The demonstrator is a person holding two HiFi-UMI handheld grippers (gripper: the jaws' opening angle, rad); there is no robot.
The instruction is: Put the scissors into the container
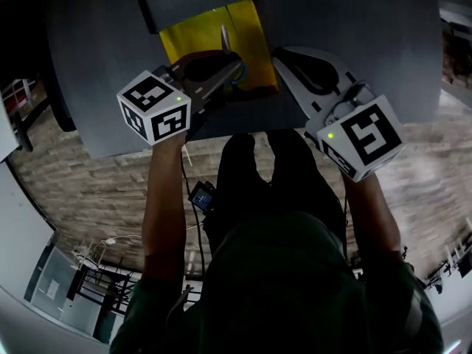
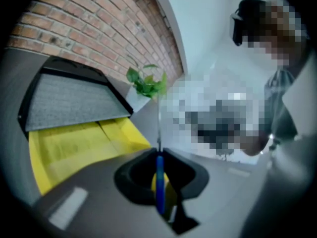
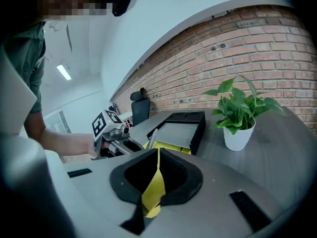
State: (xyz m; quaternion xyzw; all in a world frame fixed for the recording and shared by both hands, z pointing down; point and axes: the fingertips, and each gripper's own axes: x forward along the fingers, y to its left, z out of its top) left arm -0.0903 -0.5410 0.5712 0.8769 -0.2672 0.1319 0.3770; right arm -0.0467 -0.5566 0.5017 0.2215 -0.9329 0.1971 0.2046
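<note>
Scissors [image 2: 159, 182] with a blue handle and metal blade sit clamped in our left gripper [image 2: 159, 151], while our right gripper [image 3: 157, 151] pinches a flat yellow pouch [image 3: 153, 190] lying ahead of both.

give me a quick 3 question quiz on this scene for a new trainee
1. Multiple choice: the left gripper is shut on A) a pen B) blue-handled scissors C) nothing.
2. True or false: the right gripper is open and empty.
3. Fill in: the potted plant sits in a ____ pot.
Key: 1 B. 2 False: it pinches a yellow flap. 3 white.
</note>
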